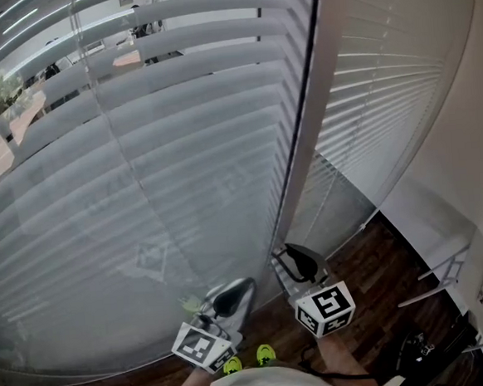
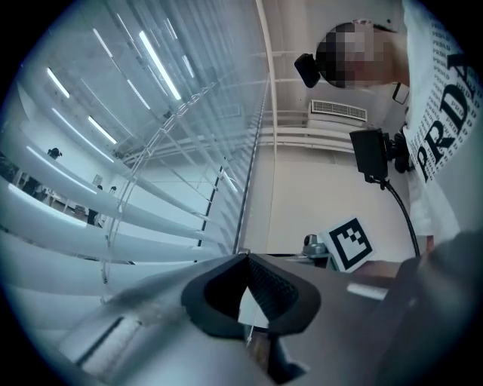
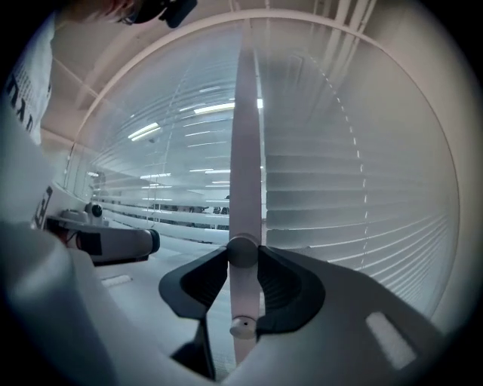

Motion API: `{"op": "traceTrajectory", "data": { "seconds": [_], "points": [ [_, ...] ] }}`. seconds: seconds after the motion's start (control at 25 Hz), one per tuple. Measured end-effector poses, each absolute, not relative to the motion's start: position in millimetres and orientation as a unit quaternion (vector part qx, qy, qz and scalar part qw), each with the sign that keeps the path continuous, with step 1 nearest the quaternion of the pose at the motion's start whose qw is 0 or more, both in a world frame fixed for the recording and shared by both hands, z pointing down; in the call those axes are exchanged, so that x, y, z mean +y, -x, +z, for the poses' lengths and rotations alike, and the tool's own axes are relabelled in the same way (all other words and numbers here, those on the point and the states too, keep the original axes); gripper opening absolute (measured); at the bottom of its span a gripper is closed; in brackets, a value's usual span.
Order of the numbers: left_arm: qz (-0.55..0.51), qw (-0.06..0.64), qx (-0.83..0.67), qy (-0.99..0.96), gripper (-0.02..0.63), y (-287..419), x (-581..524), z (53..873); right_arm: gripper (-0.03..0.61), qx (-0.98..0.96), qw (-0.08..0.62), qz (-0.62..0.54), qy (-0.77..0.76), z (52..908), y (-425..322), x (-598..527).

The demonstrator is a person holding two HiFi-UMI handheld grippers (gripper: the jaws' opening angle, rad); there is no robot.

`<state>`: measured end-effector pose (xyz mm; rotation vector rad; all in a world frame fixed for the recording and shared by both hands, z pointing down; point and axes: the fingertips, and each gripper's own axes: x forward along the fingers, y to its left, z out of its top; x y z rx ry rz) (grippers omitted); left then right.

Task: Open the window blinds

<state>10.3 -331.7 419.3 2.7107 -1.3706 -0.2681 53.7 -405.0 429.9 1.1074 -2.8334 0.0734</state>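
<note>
The white, horizontal-slatted window blinds (image 1: 180, 151) hang straight ahead of both my hand-held grippers, filling the view beyond the jaws and rising well above them. What the next move turns on is the pale, slim wand (image 3: 244, 151). It runs upright through my right hand-held gripper (image 3: 243, 252), with its long axis crossing the line the gripper points along. The jaws stand fairly wide, yet their dark pads sit against the wand on either side, so I read that as a grip on it. From the jaws the wand climbs toward the head of the blinds, close by the pale upright frame post (image 1: 314, 141) that parts the left panel from the right one.

My left hand-held gripper (image 2: 245, 260) sits to the left of the right one, jaws brought together on nothing, facing the left panel's slats and apart from the wand. So the right hand is the one placed to act. I judge that opening the slats calls for twisting the wand about its own upright axis. A skewed wrist could let it slip from between the pads.
</note>
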Motion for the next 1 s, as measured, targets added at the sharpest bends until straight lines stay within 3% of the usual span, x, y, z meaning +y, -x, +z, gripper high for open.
{"op": "traceTrajectory", "data": {
  "seconds": [0.32,0.64,1.0],
  "points": [
    [-0.088,0.048,-0.449,-0.888,-0.008,-11.0,-328.9,419.8,0.129,-0.93,0.002,0.098,-0.354,428.8,-54.7,-404.8],
    [-0.087,0.048,-0.448,-0.889,-0.008,-12.1,-327.3,419.8,0.133,-0.932,0.007,0.079,-0.352,429.2,-54.6,-405.7],
    [-0.092,0.043,-0.448,-0.888,-0.008,-13.0,-327.7,416.3,0.155,-0.886,0.213,-0.218,-0.349,427.2,-51.1,-393.5]
  ]
}}
